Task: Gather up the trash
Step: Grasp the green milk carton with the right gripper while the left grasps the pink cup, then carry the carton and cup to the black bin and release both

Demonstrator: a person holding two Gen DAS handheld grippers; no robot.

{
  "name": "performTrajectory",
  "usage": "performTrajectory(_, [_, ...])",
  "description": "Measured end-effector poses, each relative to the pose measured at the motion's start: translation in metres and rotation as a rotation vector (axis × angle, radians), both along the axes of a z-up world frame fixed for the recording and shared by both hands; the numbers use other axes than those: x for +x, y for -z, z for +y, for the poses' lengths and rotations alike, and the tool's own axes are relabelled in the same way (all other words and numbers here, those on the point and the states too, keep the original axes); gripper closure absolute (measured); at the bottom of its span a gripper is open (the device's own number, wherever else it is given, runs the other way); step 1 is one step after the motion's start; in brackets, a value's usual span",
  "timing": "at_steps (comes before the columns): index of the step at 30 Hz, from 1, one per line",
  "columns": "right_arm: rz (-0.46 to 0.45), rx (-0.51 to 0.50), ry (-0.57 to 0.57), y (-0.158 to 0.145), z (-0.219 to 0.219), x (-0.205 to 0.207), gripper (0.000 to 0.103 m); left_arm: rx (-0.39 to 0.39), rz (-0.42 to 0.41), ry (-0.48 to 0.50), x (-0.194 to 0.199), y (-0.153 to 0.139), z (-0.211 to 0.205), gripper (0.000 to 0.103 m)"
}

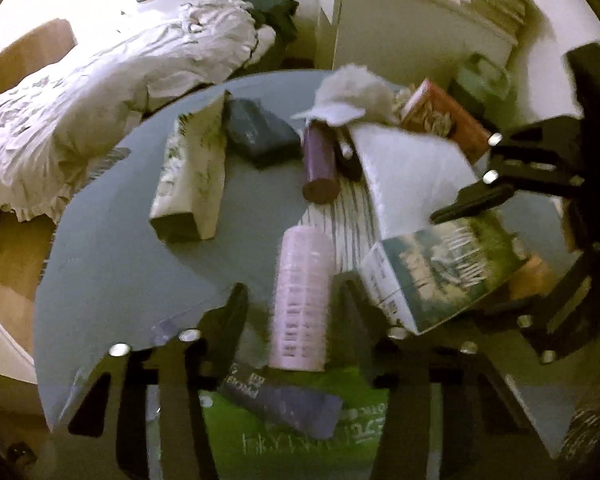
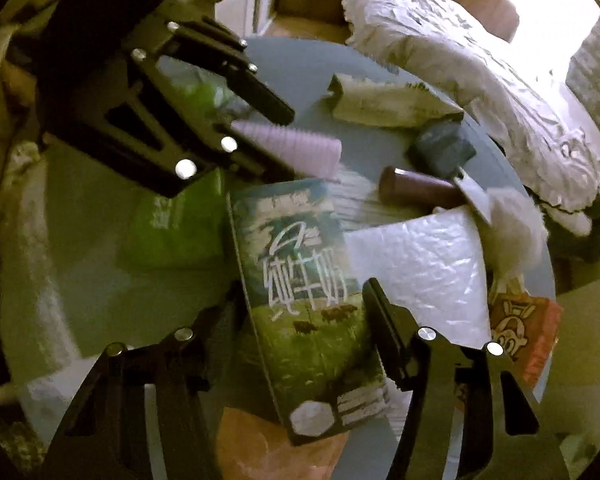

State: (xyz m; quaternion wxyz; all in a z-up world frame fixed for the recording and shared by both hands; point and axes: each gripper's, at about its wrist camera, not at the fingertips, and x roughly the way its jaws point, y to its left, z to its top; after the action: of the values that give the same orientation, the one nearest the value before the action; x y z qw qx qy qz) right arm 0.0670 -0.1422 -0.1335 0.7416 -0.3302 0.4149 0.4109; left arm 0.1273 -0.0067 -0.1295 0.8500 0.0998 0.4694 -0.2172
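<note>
- Straddling the pink ribbed bottle [image 1: 302, 300], the left gripper [image 1: 296, 312] is seen with a finger on either side; whether the pads press cannot be told through the blur.
- The bottle lies on its side on the round grey table [image 1: 112, 248], its long axis running straight away from the left wrist camera, so a sideways pinch across its width is suited.
- The milk carton [image 2: 300, 300] lies flat between the fingers of the right gripper [image 2: 304, 304], narrowed but apparently not pressing, its long axis roughly along them and its top end nearest the camera.
</note>
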Motion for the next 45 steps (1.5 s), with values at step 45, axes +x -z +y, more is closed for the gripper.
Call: performTrajectory(45, [0.024,0.632,1.61,0.081,-0.484,0.064,0.049,-0.286,0.251,0.216,0.097,0.012,-0.41,0.074])
